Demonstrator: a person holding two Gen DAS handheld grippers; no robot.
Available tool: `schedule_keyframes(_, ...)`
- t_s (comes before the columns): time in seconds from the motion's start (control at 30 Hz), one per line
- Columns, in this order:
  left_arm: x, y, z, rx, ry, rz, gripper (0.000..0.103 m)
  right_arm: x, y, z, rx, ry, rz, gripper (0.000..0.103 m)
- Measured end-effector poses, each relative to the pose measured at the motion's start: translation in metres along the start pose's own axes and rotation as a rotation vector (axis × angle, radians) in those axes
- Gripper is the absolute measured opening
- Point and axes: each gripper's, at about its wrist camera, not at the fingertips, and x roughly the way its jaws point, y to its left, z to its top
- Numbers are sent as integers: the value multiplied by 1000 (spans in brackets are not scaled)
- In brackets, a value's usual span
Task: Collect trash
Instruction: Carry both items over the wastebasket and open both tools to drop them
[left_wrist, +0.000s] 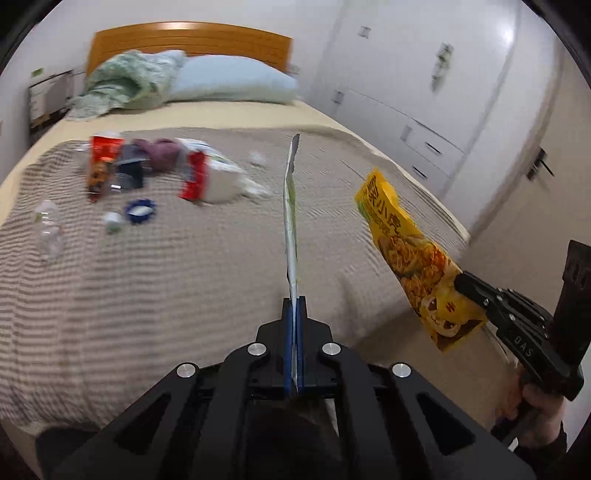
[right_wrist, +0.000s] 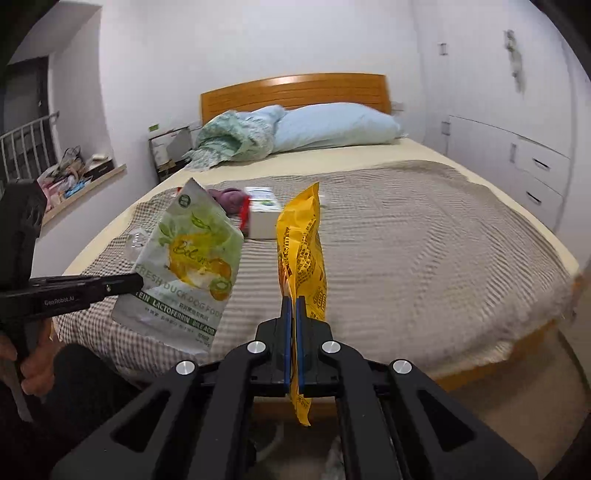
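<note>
Two snack pouches are held above the bed (right_wrist: 424, 240): one green-white dog food pouch (right_wrist: 188, 266), one yellow pouch (right_wrist: 301, 254). On the bed: one pillow (right_wrist: 332, 125), one clear bottle (left_wrist: 48, 230), one blue cap (left_wrist: 139, 210), one white carton (left_wrist: 218, 177).

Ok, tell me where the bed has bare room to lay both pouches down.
The grey blanket is bare on its wardrobe-side half and along the near foot edge. The far window-side corner is crowded: red packet, white carton, purple cloth, blue lid, clear bottle.

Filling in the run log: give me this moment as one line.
left gripper: shut on dog food pouch | right gripper: shut on yellow snack bag | both above bed | more trash on blanket
</note>
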Motion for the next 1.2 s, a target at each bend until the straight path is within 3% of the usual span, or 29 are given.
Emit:
schedule_keyframes(0.13,18,-60,-23,86,90,-44,0,-36,-47,-43,71,4,-25,2)
schedule_keyframes(0.23,37,-91,-42,129,178,-97,0,-46,-73,-86,108,59,-46,2)
schedule_keyframes(0.37,66,-118,-66,214,267,-109,0,-36,-97,-161,180,179,-62,2)
schedule_keyframes(0.5,104,-139,-84,274,371,-110,0,-7,-117,-228,249,309,-75,2)
schedule_keyframes(0.63,144,-150,-95,300,468,-132,0,35,-131,-271,292,407,-74,2)
schedule_keyframes(0.93,231,-156,-139,254,703,-134,0,121,-180,-352,356,523,-39,4)
schedule_keyframes(1.1,277,-161,-170,211,833,-99,0,145,-205,-403,467,634,-136,6)
schedule_keyframes(1.17,294,-165,-181,220,878,-81,0,142,-210,-408,499,622,-165,21)
schedule_keyframes(1.2,298,-167,-184,224,892,-76,0,138,-211,-409,511,603,-183,38)
